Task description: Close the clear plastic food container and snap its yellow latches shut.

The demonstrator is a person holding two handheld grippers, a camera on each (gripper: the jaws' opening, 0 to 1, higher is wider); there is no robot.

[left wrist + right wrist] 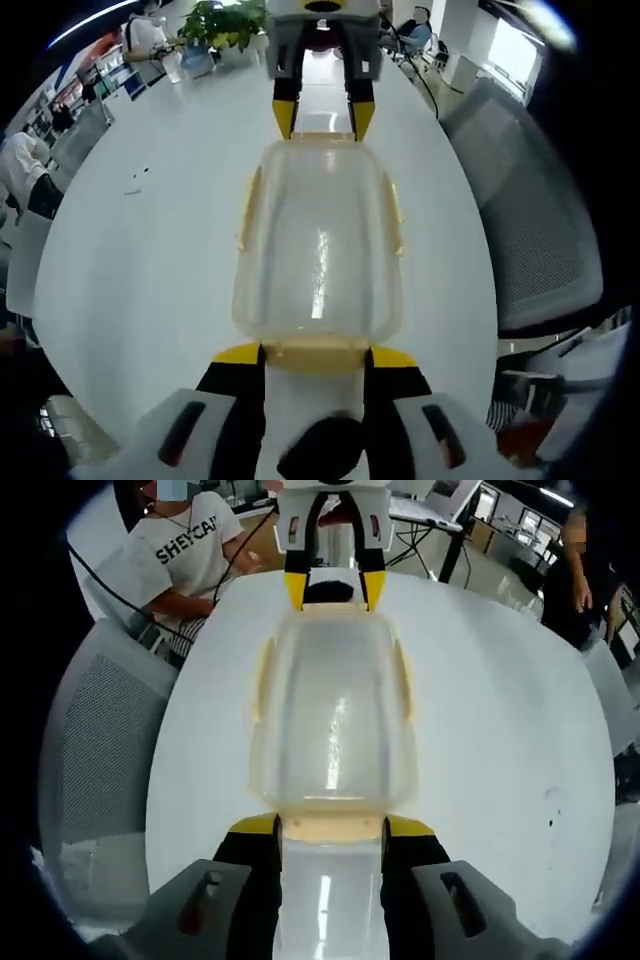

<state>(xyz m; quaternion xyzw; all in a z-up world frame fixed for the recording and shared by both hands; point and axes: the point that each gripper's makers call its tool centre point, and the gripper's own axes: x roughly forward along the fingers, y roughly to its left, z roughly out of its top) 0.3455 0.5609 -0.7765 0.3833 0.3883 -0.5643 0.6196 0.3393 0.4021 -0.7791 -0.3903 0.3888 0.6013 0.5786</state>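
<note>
A clear plastic food container lies lengthwise on the white table, lid on, with pale yellow latches along its long sides. My left gripper is open, its yellow-tipped jaws standing either side of the container's near end latch. At the far end, the right gripper faces me with the other end between its tips. In the right gripper view the same container runs away from my open right gripper, with an end latch between the tips, and the left gripper is at the far end.
A grey mesh chair stands at the table's right edge, another chair at the left. A person in a white T-shirt sits at the far end. A potted plant and a small item are on the table.
</note>
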